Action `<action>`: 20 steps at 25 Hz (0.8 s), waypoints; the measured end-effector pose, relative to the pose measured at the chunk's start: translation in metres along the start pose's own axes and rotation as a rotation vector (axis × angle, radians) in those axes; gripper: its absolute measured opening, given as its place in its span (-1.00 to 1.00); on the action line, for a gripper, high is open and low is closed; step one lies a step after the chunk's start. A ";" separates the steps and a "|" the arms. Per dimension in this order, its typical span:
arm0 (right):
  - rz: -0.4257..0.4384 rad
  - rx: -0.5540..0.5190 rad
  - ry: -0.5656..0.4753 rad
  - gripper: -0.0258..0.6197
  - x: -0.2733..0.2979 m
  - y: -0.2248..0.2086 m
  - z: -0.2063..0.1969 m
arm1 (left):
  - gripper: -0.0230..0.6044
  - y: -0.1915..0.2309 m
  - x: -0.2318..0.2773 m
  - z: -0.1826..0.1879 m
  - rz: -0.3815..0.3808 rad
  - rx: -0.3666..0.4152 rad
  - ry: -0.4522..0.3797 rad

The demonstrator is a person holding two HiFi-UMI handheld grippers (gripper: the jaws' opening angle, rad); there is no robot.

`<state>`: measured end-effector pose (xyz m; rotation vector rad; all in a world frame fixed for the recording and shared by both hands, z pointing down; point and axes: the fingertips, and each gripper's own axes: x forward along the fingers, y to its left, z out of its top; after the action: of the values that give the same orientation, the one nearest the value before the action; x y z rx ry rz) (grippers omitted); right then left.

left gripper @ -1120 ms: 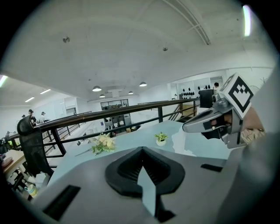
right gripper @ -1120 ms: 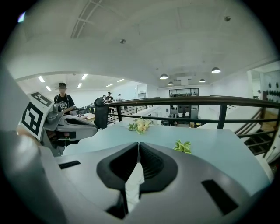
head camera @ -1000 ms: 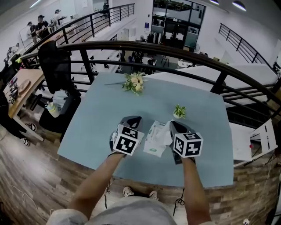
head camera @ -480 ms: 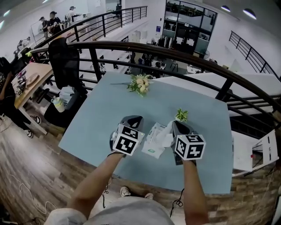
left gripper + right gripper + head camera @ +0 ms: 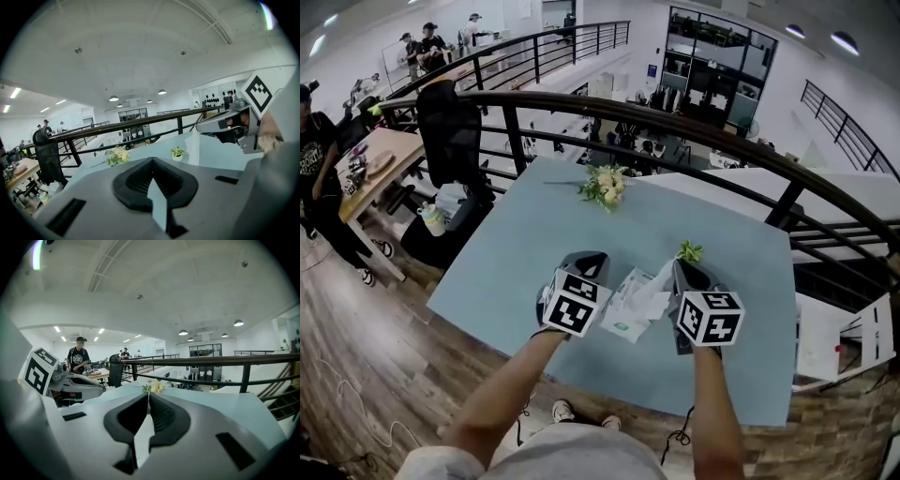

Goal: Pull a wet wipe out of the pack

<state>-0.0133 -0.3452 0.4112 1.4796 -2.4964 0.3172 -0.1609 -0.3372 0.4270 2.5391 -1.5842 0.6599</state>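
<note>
The wet wipe pack (image 5: 622, 312), white with a green mark, lies on the pale blue table (image 5: 525, 244) between my two grippers. A white wet wipe (image 5: 652, 291) rises out of the pack's top to the tips of my right gripper (image 5: 682, 269), which is shut on it. The wipe hangs crumpled and slack between pack and jaws. My left gripper (image 5: 584, 261) sits just left of the pack, jaws together with nothing between them. In the left gripper view the closed tips (image 5: 152, 160) point across the table, with the right gripper (image 5: 234, 125) at the right. The right gripper view shows its jaws (image 5: 148, 397) pressed together.
A bunch of pale flowers (image 5: 606, 185) lies at the table's far side and a small potted plant (image 5: 687, 251) stands just beyond the right gripper. A black railing (image 5: 675, 122) runs behind the table. An office chair (image 5: 450, 131) and a person (image 5: 314, 155) are at the left.
The right gripper has risen slightly with the wipe, drawing it a little further from the pack. The left gripper has stayed where it was.
</note>
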 end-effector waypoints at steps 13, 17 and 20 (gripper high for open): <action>-0.045 -0.067 -0.086 -0.89 -0.015 -0.011 0.035 | -0.95 -0.001 -0.002 0.006 0.004 -0.019 -0.010; -0.064 -0.057 -0.082 -0.89 -0.019 -0.016 0.031 | -0.95 -0.001 -0.002 0.007 0.003 -0.011 -0.013; -0.074 -0.054 -0.080 -0.89 -0.021 -0.017 0.028 | -0.95 -0.001 -0.001 0.004 -0.002 -0.016 -0.009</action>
<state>0.0097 -0.3441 0.3793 1.5885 -2.4825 0.1792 -0.1588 -0.3372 0.4233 2.5357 -1.5837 0.6338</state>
